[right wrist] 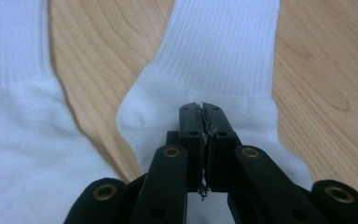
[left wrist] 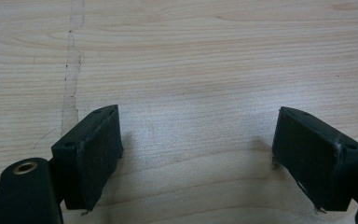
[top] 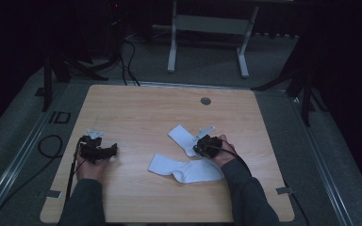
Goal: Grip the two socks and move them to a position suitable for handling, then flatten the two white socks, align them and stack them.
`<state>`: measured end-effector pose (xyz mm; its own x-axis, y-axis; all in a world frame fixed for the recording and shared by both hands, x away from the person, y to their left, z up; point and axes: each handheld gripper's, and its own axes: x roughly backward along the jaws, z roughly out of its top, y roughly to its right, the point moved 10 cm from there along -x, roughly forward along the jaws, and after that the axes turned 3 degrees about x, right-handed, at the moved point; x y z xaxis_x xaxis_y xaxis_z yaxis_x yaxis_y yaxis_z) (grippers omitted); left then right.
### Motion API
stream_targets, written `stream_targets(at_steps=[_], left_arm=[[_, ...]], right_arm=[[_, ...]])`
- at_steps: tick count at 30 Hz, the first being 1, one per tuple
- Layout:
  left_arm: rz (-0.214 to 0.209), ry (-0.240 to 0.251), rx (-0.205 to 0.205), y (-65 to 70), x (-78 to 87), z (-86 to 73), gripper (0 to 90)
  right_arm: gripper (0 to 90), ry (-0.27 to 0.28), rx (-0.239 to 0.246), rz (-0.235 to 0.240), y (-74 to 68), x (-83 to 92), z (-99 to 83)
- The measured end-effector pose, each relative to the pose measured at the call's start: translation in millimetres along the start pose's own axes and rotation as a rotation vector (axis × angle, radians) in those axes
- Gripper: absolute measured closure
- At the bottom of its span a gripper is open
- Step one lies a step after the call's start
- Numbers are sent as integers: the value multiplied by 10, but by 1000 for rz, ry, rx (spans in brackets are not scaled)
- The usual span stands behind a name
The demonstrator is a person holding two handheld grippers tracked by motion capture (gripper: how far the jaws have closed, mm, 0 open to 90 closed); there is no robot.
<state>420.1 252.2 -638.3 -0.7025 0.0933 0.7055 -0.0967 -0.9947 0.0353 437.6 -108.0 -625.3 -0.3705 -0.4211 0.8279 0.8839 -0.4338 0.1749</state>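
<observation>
Wooden table (top: 136,108) in a dim room holds two white socks (top: 181,168); left tongs (left wrist: 198,154) spread, right tongs (right wrist: 201,122) pressed together, perhaps empty.

Far sock (top: 183,138) partly hidden beneath right gripper (top: 201,147).

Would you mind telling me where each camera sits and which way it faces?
High view: above the person's side, looking forward and down at the table; forearms, both hands show.
Left gripper view: on the left gripper, facing bare wood; open jaws.
Right gripper view: on the right gripper, shut over a sock.
Shared: socks, high and right views.
</observation>
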Motion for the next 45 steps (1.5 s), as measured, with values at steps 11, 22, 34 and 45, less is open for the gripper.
stream_targets(at_steps=[11, 22, 34, 45], left_arm=[[-1, 0, 0, 0, 0, 0, 159], [-1, 0, 0, 1, -1, 1, 159], [-1, 0, -1, 1, -1, 1, 158], [-2, -1, -2, 1, -1, 1, 158]], right_arm=[[852, -55, 26, 5, 82, 79, -127], [732, -54, -33, -21, 293, 238, -201], [598, 27, -127, -22, 363, 226, 57], [547, -2, -129, -24, 384, 117, 190]])
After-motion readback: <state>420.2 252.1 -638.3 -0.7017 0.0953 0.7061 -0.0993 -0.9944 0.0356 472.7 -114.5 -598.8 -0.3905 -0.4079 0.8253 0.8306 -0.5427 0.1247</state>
